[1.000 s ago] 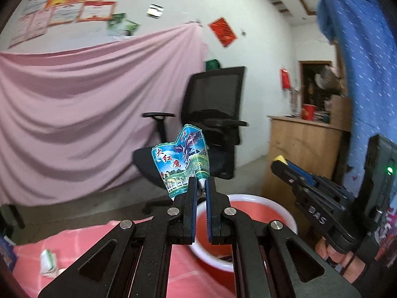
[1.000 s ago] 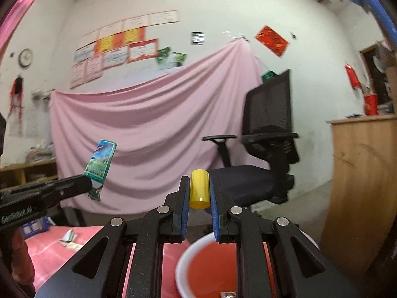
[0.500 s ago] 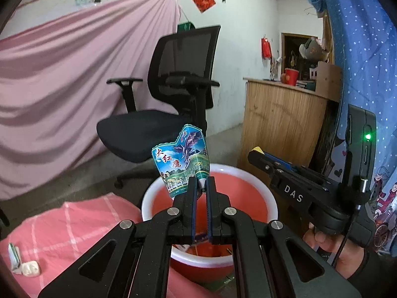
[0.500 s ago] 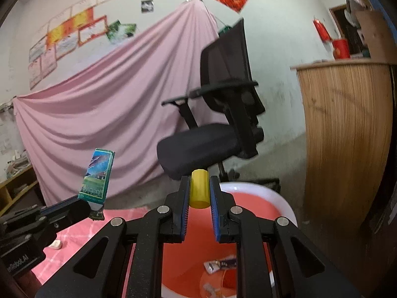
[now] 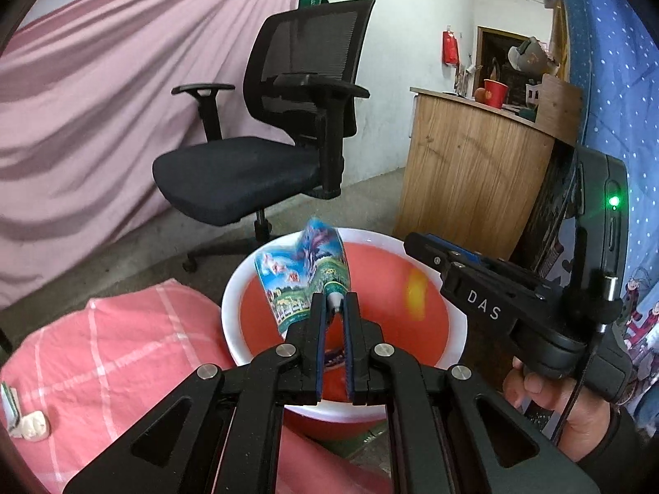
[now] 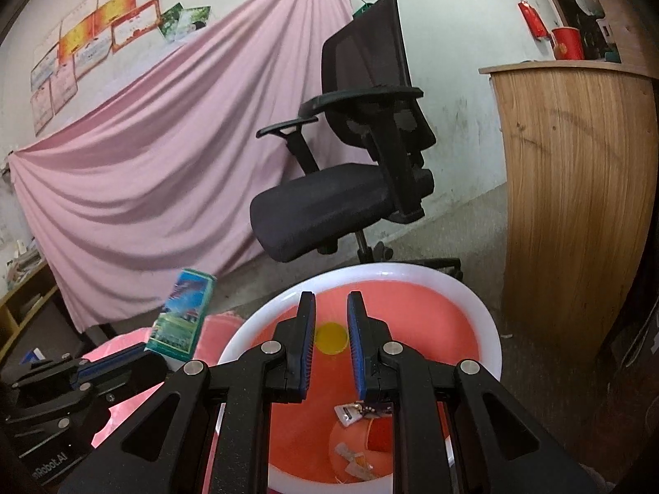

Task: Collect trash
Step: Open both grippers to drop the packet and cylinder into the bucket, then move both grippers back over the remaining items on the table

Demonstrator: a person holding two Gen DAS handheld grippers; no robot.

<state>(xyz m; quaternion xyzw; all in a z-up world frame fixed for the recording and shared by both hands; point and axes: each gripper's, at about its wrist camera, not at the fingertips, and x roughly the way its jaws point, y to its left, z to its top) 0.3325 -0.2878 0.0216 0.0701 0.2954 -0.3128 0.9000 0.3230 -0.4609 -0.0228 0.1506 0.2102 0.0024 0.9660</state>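
The left gripper (image 5: 334, 308), nearly closed, pinches a crumpled printed blue-green wrapper (image 5: 307, 276) above the red white-rimmed plastic basin (image 5: 237, 288). The right gripper (image 6: 331, 313) stands parted and empty, a small yellow cylinder (image 6: 331, 338) falling free inside the basin.

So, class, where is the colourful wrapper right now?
Left wrist view, centre: colourful wrapper pinched by the left gripper, over the red bucket's left side, before the office chair.

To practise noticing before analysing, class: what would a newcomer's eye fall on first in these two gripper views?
The colourful printed wrapper pinched in the left gripper, held just over the white-rimmed red bucket at bottom centre. A blurred yellow piece shows against the bucket's red inside, clear of the right gripper. Behind stands a black office chair before a pink draped sheet.
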